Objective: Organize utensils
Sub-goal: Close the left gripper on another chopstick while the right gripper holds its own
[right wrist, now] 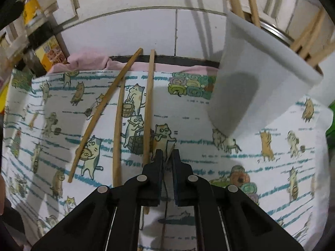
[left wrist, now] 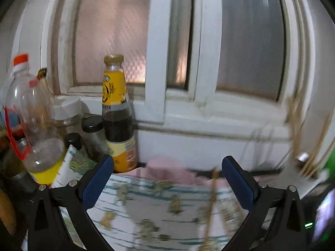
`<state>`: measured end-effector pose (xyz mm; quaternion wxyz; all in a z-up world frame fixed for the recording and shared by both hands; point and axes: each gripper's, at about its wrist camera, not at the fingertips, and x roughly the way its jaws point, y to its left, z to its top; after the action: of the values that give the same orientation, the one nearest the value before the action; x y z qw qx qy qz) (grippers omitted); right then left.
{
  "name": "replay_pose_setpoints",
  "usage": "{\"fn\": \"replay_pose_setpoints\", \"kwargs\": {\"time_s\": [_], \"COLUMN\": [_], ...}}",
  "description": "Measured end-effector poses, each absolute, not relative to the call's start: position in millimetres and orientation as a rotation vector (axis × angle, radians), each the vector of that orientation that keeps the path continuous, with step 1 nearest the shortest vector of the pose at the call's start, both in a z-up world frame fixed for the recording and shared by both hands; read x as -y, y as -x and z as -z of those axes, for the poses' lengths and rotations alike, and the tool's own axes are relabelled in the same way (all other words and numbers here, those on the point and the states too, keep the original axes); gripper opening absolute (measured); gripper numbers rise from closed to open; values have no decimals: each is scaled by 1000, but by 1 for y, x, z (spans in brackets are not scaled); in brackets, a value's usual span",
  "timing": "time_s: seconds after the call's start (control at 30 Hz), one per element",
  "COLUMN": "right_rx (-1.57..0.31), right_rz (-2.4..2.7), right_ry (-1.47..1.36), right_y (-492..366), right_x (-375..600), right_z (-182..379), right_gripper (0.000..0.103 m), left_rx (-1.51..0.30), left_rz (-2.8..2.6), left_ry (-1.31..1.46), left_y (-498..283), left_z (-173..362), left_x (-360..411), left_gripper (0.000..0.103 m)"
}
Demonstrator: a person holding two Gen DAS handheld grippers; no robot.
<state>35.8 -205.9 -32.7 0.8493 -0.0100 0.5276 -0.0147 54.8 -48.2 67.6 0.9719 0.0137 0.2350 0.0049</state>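
Three wooden chopsticks (right wrist: 117,125) lie on a cat-print cloth (right wrist: 230,163) in the right wrist view. My right gripper (right wrist: 167,153) is shut on a thin chopstick whose tip (right wrist: 171,150) shows between the jaws. A white holder (right wrist: 257,87) with several chopsticks (right wrist: 236,0) stands tilted at the upper right. My left gripper (left wrist: 167,165) is open and empty above the cloth (left wrist: 146,209), facing the window. A blurred chopstick (left wrist: 211,205) lies on the cloth, and the holder (left wrist: 301,173) is at the right.
Several bottles and jars stand at the left by the window: a yellow-label sauce bottle (left wrist: 117,115), a clear plastic bottle (left wrist: 31,125), a white-lid jar (left wrist: 67,113). A pink cloth (right wrist: 83,60) lies at the back edge. The white wall (right wrist: 146,31) is close behind.
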Motion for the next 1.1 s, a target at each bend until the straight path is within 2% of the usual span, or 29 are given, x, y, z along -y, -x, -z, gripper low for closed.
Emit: {"fn": "replay_pose_setpoints", "kwargs": {"time_s": [0.1, 0.23, 0.37, 0.5, 0.67, 0.7, 0.77, 0.83, 0.97, 1.03, 1.1], "right_rx": [-1107, -1119, -1148, -1156, -1186, -1186, -1180, -1165, -1122, -1046, -956], "right_rz": [39, 36, 36, 42, 30, 29, 4, -4, -30, -58, -102], "right_ry": [21, 13, -14, 45, 46, 49, 50, 70, 27, 3, -52], "right_y": [-40, -46, -57, -70, -72, -72, -72, -73, -71, -62, -49], "right_x": [206, 208, 214, 214, 214, 213, 209, 205, 208, 210, 213], "right_z": [32, 31, 28, 26, 26, 26, 26, 27, 20, 5, -10], "right_gripper": [9, 10, 10, 25, 25, 24, 9, 4, 2, 2, 2], "left_rx": [-533, -638, -658, -637, -641, -643, -645, -649, -731, -801, -834], "left_rz": [-58, -1, -6, -23, -16, -12, -6, 6, 81, 152, 207], "left_ry": [-96, -37, 1, -11, -21, -25, -37, -46, -23, 25, 36], "left_y": [-73, -88, -88, -82, -83, -83, -83, -83, -95, -103, -107], "left_z": [-50, -37, -36, -40, -40, -40, -38, -35, -19, -8, -2], "left_x": [53, 46, 38, 38, 40, 41, 44, 47, 53, 54, 59], "left_gripper": [102, 102, 102, 102, 102, 102, 102, 102, 102, 93, 79]}}
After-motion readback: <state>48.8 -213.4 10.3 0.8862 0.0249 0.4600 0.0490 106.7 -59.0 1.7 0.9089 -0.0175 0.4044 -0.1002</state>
